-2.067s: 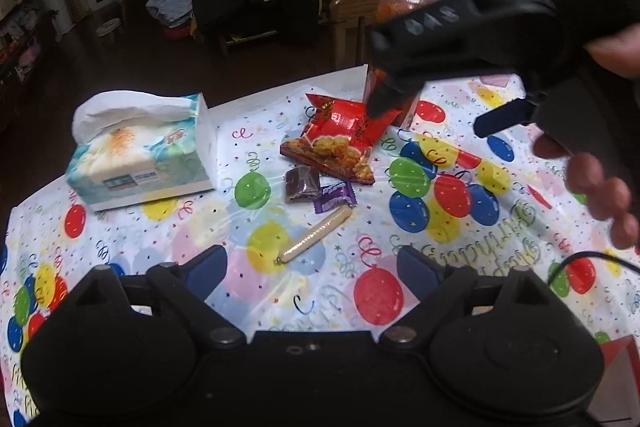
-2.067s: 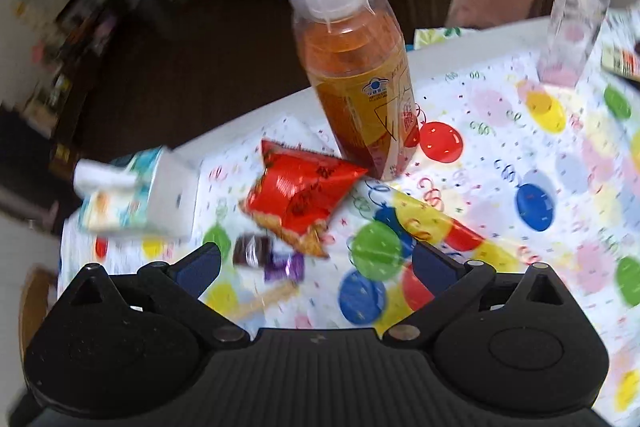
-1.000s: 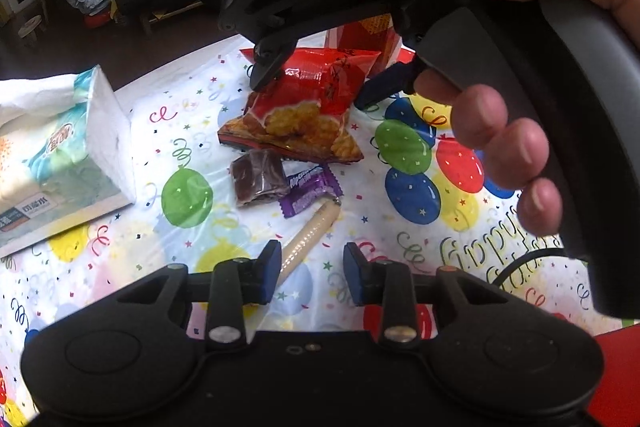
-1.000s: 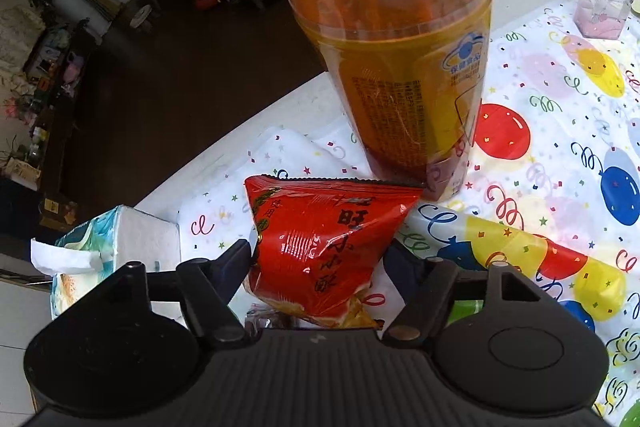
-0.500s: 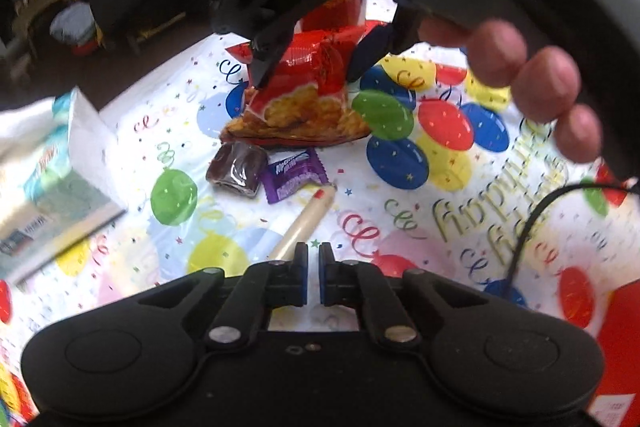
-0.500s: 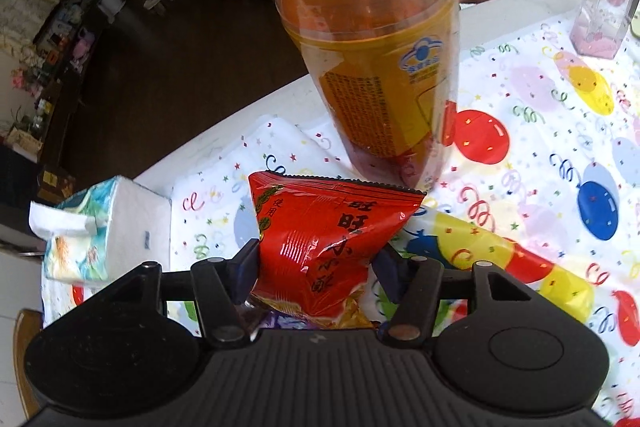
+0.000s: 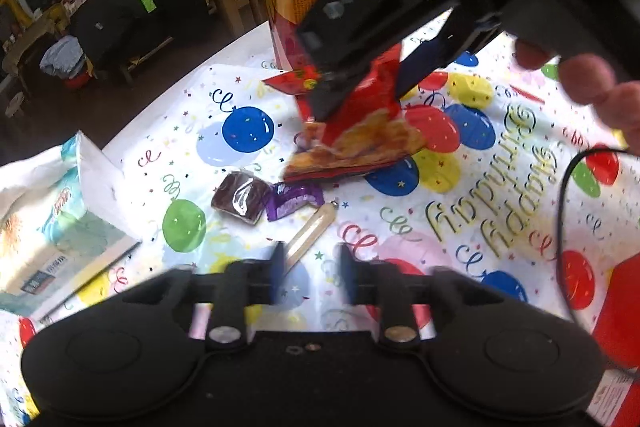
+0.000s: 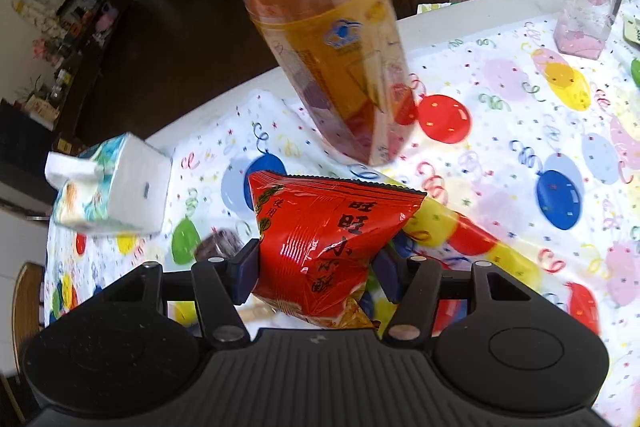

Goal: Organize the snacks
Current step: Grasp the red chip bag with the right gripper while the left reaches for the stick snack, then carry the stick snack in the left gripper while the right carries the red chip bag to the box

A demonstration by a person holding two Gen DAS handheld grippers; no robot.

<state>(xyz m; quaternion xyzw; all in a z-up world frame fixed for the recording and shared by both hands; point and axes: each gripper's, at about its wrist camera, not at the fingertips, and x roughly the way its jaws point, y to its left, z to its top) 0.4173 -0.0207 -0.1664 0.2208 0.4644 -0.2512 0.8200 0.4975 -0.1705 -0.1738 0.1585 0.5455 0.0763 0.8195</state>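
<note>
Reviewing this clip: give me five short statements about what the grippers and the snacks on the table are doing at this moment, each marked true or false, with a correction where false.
1. The right gripper is shut on the red snack bag. True.
2. The left gripper holds the purple candy. False: its fingers stand apart around nothing, and the candy lies on the tablecloth.
3. The orange drink bottle stands beyond the red bag. True.
4. The brown wrapped sweet lies beside the purple candy. True.
5. The tissue pack sits on top of the bottle. False: it rests on the table, off to the left.
</note>
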